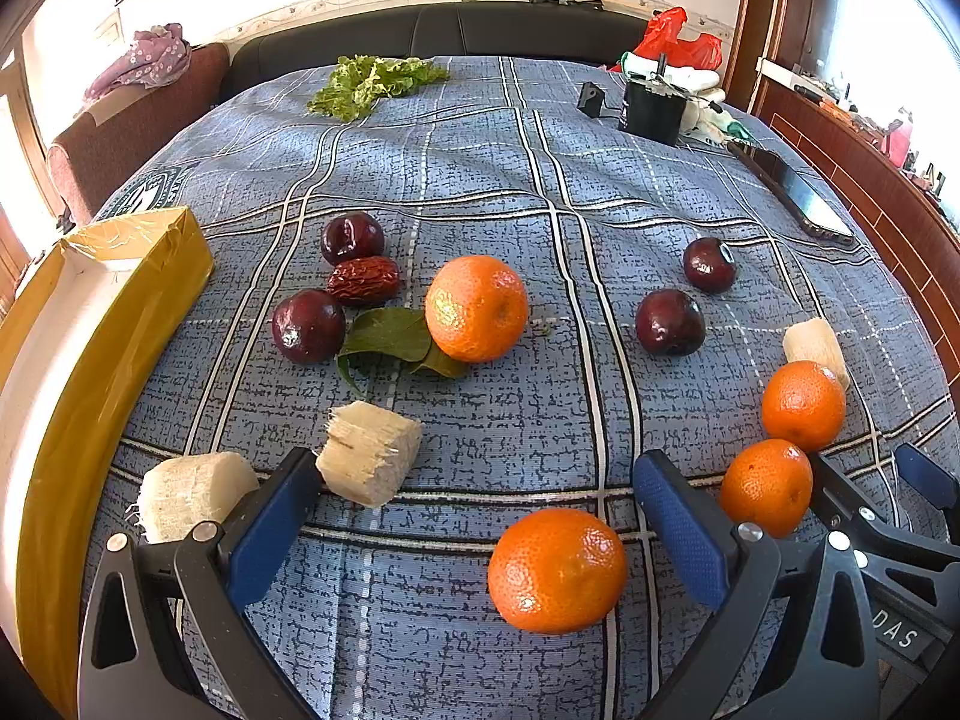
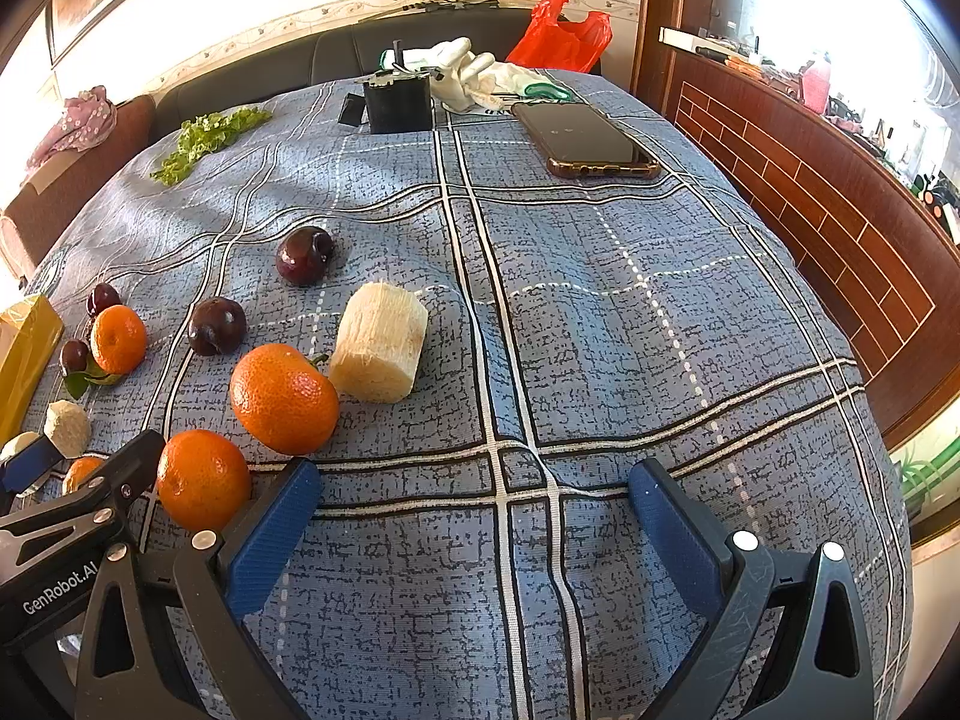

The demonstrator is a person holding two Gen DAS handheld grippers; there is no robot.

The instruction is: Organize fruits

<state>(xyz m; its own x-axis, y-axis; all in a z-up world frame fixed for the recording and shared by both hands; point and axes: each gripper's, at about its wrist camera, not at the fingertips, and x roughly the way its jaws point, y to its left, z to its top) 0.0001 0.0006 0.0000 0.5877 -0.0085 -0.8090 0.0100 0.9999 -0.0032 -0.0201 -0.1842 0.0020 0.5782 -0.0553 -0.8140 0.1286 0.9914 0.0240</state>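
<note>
Fruits lie scattered on a blue plaid cloth. My left gripper is open; an orange lies between its fingers, untouched. Other oranges sit at the centre and at the right. Dark plums, a red date and pale sugarcane chunks lie around. My right gripper is open and empty over bare cloth, with oranges and a sugarcane chunk to its left.
An open yellow box stands at the left edge. A phone, a black device, lettuce and a red bag lie at the far side. A wooden sideboard runs along the right.
</note>
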